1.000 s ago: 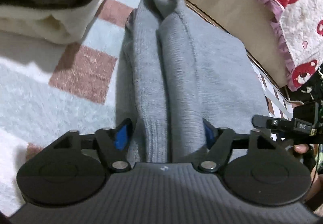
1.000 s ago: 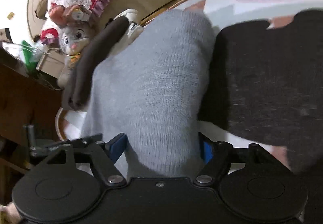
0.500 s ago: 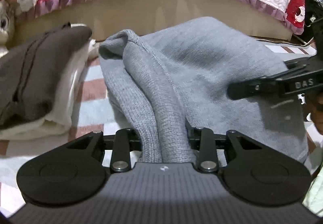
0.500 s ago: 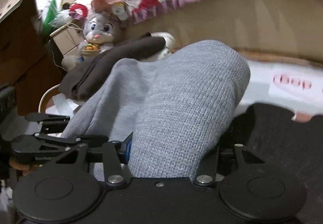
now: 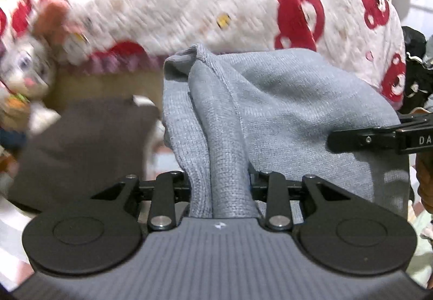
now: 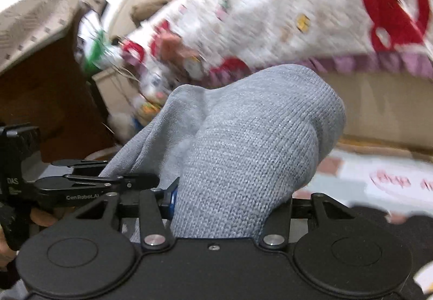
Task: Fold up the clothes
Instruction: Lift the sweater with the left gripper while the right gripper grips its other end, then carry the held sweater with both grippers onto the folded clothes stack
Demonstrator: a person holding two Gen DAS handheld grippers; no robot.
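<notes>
Both tongs, left [image 5: 219,186] and right [image 6: 230,205], clamped on grey knit [image 5: 284,110]; mid-fold carry. Next, probably: lay it flat, release.

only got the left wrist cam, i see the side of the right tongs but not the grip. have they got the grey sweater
observer: yes, the right tongs are shut on a thick bunch of the grey sweater, which fills the gap between them.
operator: whats under that side
observer: a dark garment lies low on the right, on a pale mat with red lettering.
operator: anything beyond the toy on the left
observer: a brown wooden cabinet with a patterned cloth on top.
</notes>
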